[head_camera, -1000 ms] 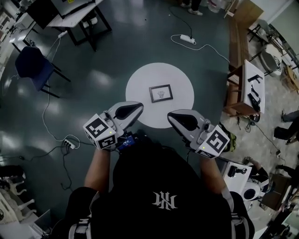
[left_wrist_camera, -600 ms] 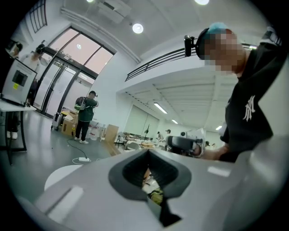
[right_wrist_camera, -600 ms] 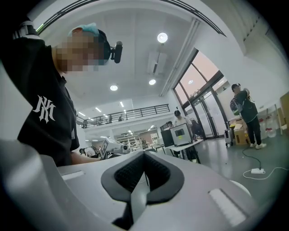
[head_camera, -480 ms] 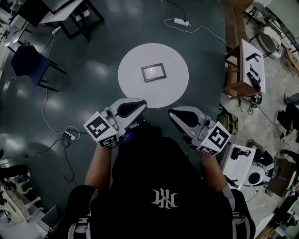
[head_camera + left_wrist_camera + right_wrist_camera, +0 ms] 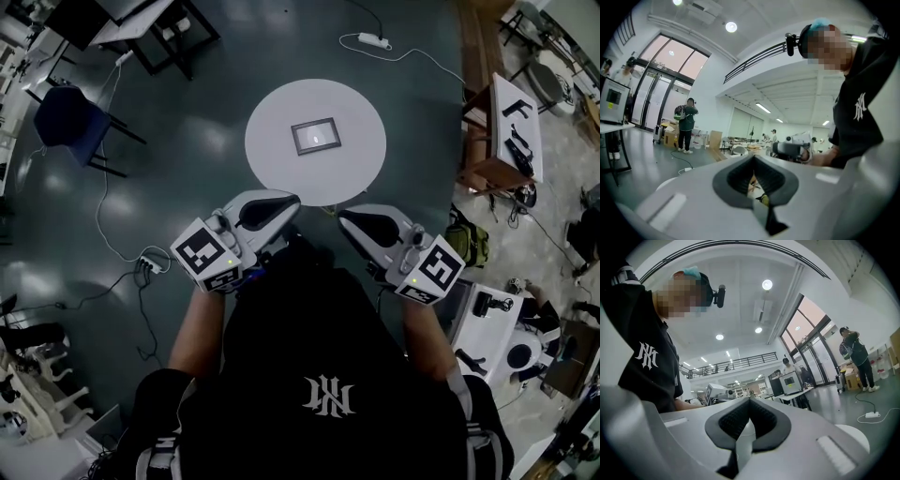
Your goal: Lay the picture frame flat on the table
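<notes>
"Since both tools are drawn in at the chest, which one is closer to it?"

"Neither by much. The left hand-held gripper (image 5: 286,202) and the right hand-held gripper (image 5: 345,218) each have their jaws pressed together on nothing, tips pointing ahead and a little inward. Just past them begins the round white worktop (image 5: 272,159). Near its middle, straight ahead between the two, sits the picture frame (image 5: 316,136), well apart from both."

"And its long side?"

"It runs across the person, slightly tilted. From above I'd judge it already lies flat."
</notes>
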Available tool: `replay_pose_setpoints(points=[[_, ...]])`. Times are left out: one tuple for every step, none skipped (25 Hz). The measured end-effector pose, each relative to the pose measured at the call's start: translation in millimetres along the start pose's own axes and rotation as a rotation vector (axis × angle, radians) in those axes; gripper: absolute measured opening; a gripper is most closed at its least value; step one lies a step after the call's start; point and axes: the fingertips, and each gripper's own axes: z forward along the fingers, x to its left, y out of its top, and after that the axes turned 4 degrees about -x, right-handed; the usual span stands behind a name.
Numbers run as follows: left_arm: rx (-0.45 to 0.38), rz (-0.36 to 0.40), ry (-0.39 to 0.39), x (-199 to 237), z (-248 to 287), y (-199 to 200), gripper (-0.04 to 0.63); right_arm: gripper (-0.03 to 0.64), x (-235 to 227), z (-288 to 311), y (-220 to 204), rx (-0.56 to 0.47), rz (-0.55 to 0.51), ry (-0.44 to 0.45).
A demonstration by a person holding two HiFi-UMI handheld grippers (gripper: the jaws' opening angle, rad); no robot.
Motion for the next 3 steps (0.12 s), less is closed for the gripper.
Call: replay_pose_setpoints(points=[[0.001,0.002,0.003,-0.9,1.6,-1.1,0.003,-0.002,-2.0,-2.0,-1.0,-0.004,0.005,0.000],[0.003,0.004,0.006,-1.8,3.8,-2.4,0.003,-0.002,-4.4,-4.5,-2.0,-0.008,0.011,-0.001],[0.005,0.007,0.010,-2.6,6.2,-3.7,0.003,-0.002,-6.9,-7.1,-3.0,-0.013,0.017,-0.002]])
